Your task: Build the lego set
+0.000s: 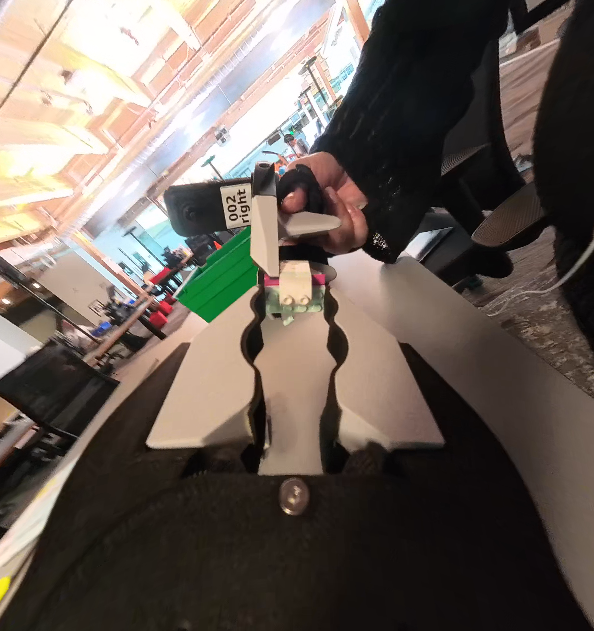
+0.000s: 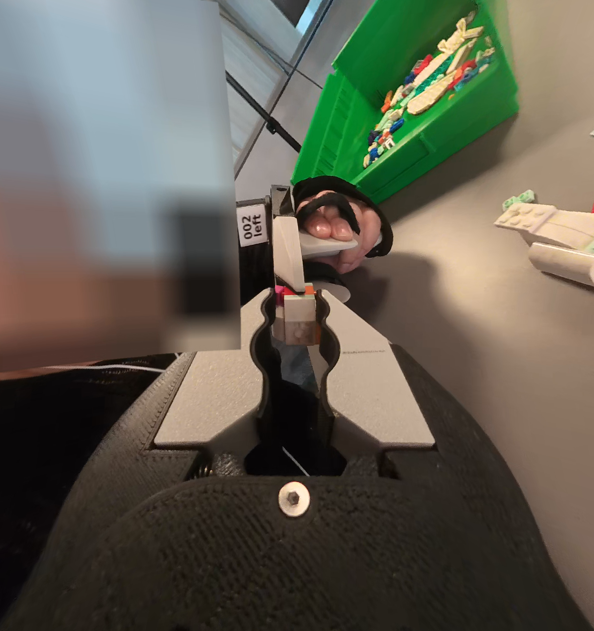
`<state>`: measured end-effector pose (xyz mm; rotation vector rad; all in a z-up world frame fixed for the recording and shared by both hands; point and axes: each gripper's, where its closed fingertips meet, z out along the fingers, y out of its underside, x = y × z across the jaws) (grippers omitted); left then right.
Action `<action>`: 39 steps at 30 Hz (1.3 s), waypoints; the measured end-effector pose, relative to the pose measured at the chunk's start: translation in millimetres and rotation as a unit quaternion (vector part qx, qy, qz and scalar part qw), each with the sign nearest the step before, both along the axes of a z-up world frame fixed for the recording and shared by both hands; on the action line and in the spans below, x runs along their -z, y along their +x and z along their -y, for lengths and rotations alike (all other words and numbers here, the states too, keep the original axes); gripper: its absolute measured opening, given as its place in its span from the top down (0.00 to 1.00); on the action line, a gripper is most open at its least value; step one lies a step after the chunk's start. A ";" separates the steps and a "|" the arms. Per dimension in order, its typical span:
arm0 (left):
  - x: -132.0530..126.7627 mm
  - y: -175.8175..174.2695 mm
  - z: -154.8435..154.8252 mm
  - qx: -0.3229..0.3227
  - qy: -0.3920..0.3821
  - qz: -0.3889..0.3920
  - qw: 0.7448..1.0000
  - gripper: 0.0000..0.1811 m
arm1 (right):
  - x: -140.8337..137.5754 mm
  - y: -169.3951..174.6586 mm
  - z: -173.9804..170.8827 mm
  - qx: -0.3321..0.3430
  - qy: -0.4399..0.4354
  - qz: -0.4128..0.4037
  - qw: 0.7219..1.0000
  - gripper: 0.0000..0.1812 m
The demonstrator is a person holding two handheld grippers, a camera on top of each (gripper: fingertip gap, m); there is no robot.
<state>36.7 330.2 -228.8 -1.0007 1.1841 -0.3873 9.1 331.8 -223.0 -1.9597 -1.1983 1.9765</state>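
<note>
1. In the centre of the left wrist view, we see the left gripper [image 1: 293, 300] with its two grey fingers closed on a small lego assembly [image 1: 293, 293] of white, mint and magenta bricks, held at the fingertips.
2. Above it, the right gripper [image 1: 271, 269] comes down from the upper middle of the frame and meets the same assembly; a hand [image 1: 333, 211] in a dark sleeve holds its grip.
3. In the centre of the right wrist view, we see the right gripper [image 2: 295, 307] clamped on the lego assembly [image 2: 297, 316], here showing white, tan, orange and magenta faces. The left gripper [image 2: 290, 283] reaches down onto it from above, held by a strapped hand [image 2: 343, 235].
4. The surface is a plain grey table [image 2: 476, 375], filling the right side of the right wrist view.
5. A green bin [image 2: 408, 153] stands on the table at upper right, holding loose bricks [image 2: 425, 85] of many colours.
6. A partly built white and mint model [image 2: 562, 239] lies on the table at the right edge, well apart from the grippers.
7. In the left wrist view, the room behind is a large open hall with a bright beamed ceiling [image 1: 100, 102] at upper left and further desks [image 1: 118, 327] at middle left, all blurred.
8. A speckled floor [image 1: 534, 324] shows at the right edge.
</note>
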 end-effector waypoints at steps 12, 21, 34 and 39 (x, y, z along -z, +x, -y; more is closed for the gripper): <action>-7.4 6.3 15.4 0.020 0.044 0.003 0.999 0.82 | -8.3 7.6 15.0 -0.051 -0.008 -0.032 0.998 0.89; -12.6 10.3 25.9 0.039 0.050 0.014 0.998 0.82 | -13.6 12.4 24.8 -0.115 -0.034 -0.059 0.991 0.89; -16.8 12.6 33.6 0.038 0.079 0.014 0.996 0.82 | -18.7 18.0 31.5 -0.152 -0.014 -0.075 0.985 0.89; -15.6 13.5 34.1 0.040 0.080 0.011 0.996 0.82 | -17.8 19.4 31.9 -0.157 -0.019 -0.072 0.985 0.89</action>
